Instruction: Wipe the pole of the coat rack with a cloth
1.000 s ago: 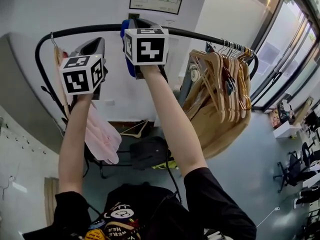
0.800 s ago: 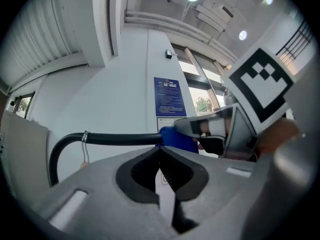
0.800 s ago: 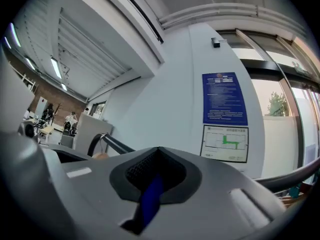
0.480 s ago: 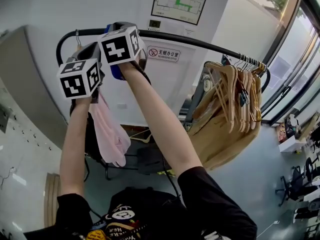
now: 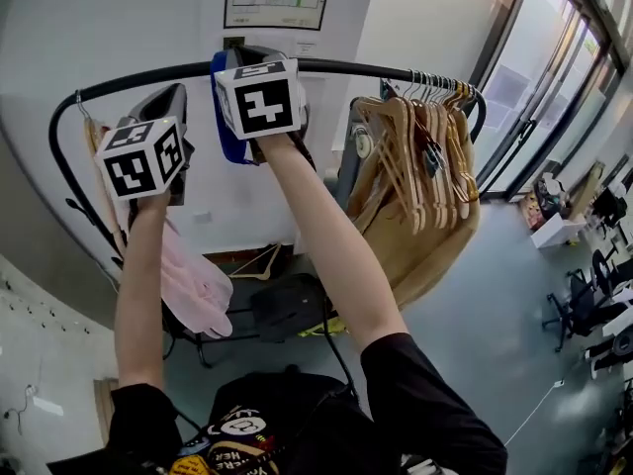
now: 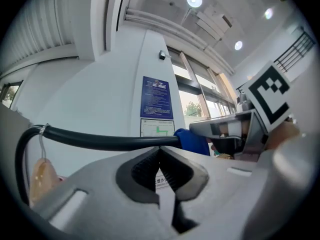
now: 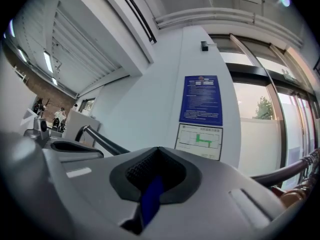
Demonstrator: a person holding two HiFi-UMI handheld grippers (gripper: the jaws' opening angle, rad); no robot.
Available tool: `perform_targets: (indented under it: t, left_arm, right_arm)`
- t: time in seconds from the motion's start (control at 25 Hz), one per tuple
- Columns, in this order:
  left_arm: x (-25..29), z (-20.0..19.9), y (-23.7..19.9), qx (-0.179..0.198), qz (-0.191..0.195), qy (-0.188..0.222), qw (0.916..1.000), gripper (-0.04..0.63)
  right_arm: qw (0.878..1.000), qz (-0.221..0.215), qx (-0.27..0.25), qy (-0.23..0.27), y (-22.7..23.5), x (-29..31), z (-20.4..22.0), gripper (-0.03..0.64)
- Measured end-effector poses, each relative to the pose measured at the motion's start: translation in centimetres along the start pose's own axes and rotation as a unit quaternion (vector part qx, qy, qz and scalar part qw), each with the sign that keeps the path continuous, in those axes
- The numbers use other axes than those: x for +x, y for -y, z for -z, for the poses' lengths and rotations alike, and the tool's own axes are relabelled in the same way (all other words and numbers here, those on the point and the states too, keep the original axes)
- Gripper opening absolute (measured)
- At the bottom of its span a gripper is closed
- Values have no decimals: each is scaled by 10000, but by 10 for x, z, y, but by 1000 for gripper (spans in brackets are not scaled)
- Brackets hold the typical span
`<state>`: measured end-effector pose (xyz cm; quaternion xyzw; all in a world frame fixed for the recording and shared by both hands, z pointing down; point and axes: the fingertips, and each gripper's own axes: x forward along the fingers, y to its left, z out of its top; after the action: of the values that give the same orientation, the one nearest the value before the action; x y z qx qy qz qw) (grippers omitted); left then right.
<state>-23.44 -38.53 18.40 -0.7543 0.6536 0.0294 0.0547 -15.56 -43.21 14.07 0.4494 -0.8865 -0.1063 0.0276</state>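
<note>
R gripper [image 7: 157,154]: clamped on blue cloth [image 5: 226,127], strip pinched betw. jaws, up at pole [image 5: 376,66].
L gripper [image 6: 160,151]: jaws together, empty, tips just under pole.

Along the black metal coat-rack pole [image 5: 346,65], the stretch right of the draped blue cloth [image 5: 224,117] runs bare as far as the tight bunch of wooden hangers [image 5: 425,151], whose hooks crowd the right end and close it off. Left of the cloth there is less room: the left gripper [image 6: 160,151] sits close under the pole near the cloth, and beyond it a pink garment on a wire-hooked hanger [image 5: 193,283] hangs by the left bend (a white wall [image 5: 129,18] stands behind the whole pole).
</note>
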Motion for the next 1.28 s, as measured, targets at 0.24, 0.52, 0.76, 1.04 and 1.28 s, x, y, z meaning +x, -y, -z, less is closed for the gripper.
perform_targets:
  t: [0.24,0.52,0.76,1.04,1.28]
  left_arm:
    - [27,4,48,-88,438,28,9990,3]
    - [38,9,70,-51,573,-22,9983,3]
    - [31,12,63,26,474,-70,9988,3]
    - [1,31,71,12,541,-71,9985,2]
    - [-37,74,102,190,606,-257,9976,3]
  right_arm:
    - [9961,744,479,39,122,-52,23,2]
    - [9856,1541,695,-30,234,-102,43,2]
    - [9860,1462,751,284,247,-120,41,98]
    - [9850,1160,426,1203,177,-181,45,3]
    - [9970,457,500,374,86,-171,135,2]
